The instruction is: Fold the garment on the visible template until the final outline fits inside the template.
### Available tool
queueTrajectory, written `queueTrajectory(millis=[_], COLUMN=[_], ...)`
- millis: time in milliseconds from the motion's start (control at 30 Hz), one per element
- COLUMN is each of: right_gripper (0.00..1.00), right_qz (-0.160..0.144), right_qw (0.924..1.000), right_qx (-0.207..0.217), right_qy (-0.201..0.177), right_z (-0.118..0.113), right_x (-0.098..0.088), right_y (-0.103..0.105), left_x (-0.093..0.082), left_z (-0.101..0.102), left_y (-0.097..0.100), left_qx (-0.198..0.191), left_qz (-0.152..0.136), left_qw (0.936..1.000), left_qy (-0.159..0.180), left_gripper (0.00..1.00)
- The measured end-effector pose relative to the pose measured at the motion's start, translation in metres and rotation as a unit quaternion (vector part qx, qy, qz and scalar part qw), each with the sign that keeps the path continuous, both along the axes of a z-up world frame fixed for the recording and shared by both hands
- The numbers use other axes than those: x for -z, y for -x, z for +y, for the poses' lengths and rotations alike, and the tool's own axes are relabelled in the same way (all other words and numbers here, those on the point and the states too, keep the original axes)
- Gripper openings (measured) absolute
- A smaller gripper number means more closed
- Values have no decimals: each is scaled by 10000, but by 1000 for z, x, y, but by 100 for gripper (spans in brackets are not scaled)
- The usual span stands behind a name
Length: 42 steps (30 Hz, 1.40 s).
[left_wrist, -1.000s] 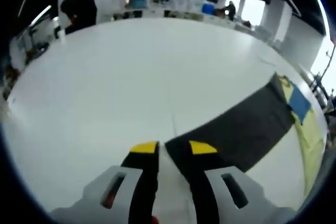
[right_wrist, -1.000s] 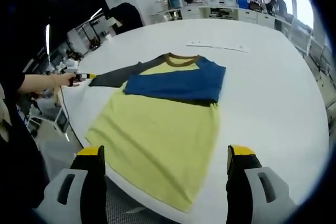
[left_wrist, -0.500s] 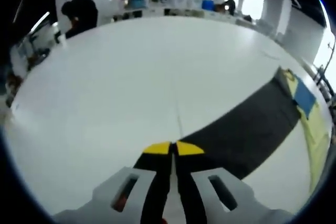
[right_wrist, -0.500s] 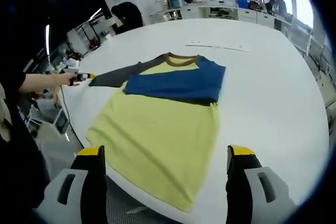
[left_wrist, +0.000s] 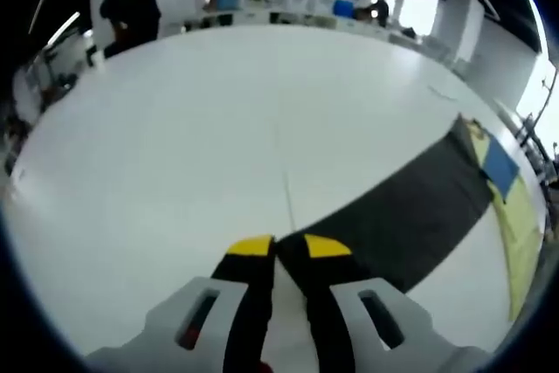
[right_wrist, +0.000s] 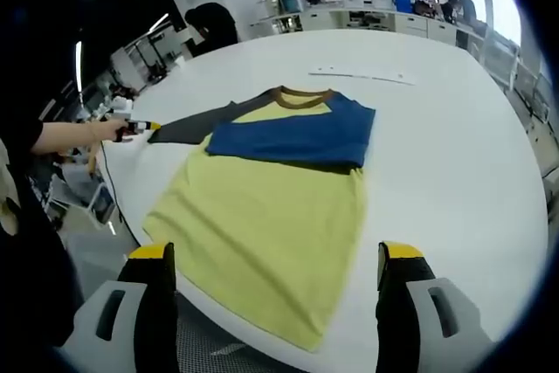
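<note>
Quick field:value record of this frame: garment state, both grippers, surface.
garment: yellow shirt flat on the table, brown collar away from the right gripper's camera
blue sleeve: folded across the chest
dark sleeve: stretched out sideways, unfolded
left gripper: jaws nearly closed at the dark sleeve's cuff end
right gripper: open, hovering over the hem, holding nothing
surface: white table

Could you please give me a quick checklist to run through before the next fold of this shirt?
1. Left tool shut on the dark sleeve: cannot tell; jaws nearly closed at the cuff.
2. Right tool open and free: ok.
3. Blue sleeve already folded across the chest: ok.
4. Yellow body lying flat: ok.
5. Hem fully on the table: not ok; it reaches the near edge.
6. Template outline visible: cannot tell.
</note>
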State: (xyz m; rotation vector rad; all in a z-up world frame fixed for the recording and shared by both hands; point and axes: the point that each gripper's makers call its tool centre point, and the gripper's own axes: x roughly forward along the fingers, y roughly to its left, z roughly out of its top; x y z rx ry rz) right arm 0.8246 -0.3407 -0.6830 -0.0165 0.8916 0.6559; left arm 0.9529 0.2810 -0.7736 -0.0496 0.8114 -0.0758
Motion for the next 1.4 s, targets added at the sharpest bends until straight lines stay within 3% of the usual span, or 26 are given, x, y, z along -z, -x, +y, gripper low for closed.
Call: queueTrajectory(millis=[267, 500, 800, 900, 1067, 1400], right_gripper=[95, 95, 95, 94, 95, 94], right_qz=[-10, -46, -195, -276, -380, -575], right_qw=[10000, 10000, 9997, 9994, 9988, 9972], right_qx=[0, 6, 112, 126, 166, 341], right_qy=[-1, -19, -131, -192, -243, -330], right_z=[0, -1, -6, -5, -9, -27], right_x=[-1, -5, -16, -22, -27, -39], right_y=[-1, -1, 1, 3, 8, 21], left_x=[2, -2, -49, -68, -98, -143], left_z=[-5, -11, -20, -25, -38, -54], left_y=[2, 4, 6, 10, 14, 15], left_qx=[30, -24, -238, -315, -124, -51], left_qz=[-8, 128, -220, -305, -519, -850], left_qw=[10000, 9998, 9993, 9990, 9985, 9963], left_qy=[68, -140, 198, 107, -117, -135], left_gripper=[0, 0, 0, 0, 0, 0])
